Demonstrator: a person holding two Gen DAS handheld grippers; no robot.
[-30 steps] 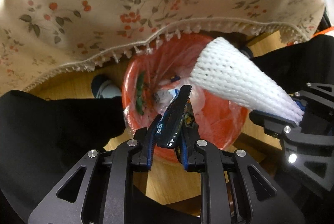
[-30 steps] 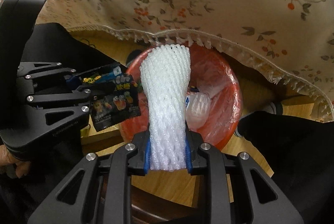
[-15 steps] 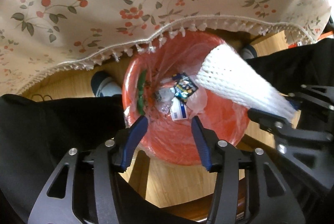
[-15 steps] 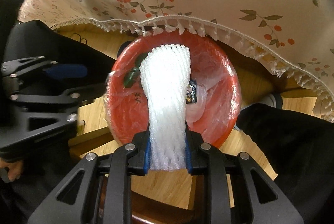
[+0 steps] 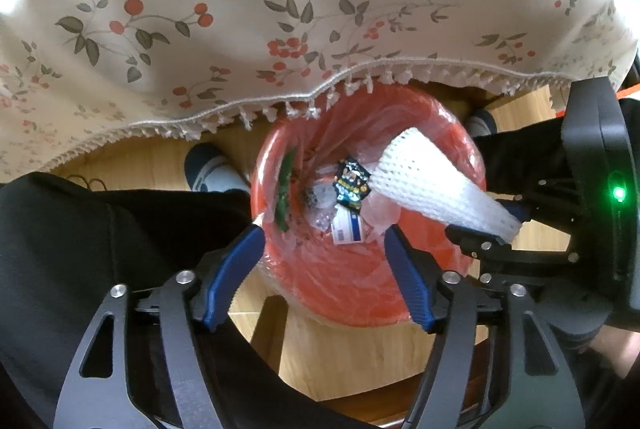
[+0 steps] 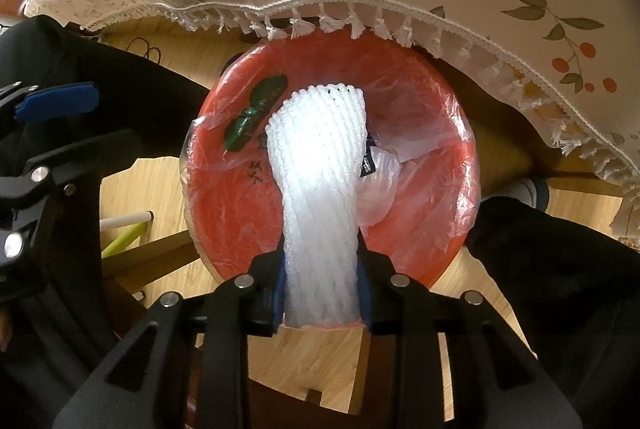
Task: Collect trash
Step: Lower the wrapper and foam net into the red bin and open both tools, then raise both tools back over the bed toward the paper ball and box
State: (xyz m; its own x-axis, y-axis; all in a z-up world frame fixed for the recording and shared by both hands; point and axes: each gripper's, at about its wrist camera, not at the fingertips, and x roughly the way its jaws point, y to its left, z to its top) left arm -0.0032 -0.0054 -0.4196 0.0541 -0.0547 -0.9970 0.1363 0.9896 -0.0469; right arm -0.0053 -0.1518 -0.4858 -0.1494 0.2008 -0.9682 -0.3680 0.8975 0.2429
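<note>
A red trash bin (image 5: 460, 261) lined with a clear plastic bag stands on the wooden floor under the table edge; it also shows in the right wrist view (image 6: 224, 197). My left gripper (image 5: 324, 233) is open and empty above the bin's near rim. A dark snack wrapper (image 5: 350, 183) lies inside the bin among other trash. My right gripper (image 6: 322, 269) is shut on a white foam net sleeve (image 6: 320, 169), held over the bin; the sleeve also shows in the left wrist view (image 5: 432, 185).
A floral tablecloth (image 5: 280, 9) with a fringed edge hangs over the bin's far side. The person's black-trousered legs (image 5: 100, 241) and socked feet (image 5: 208, 169) flank the bin. A wooden chair frame (image 6: 152, 249) lies left of the bin.
My left gripper opened and let go of the dark snack wrapper, which dropped into the bin. My right gripper moved over the bin, keeping hold of the foam sleeve.
</note>
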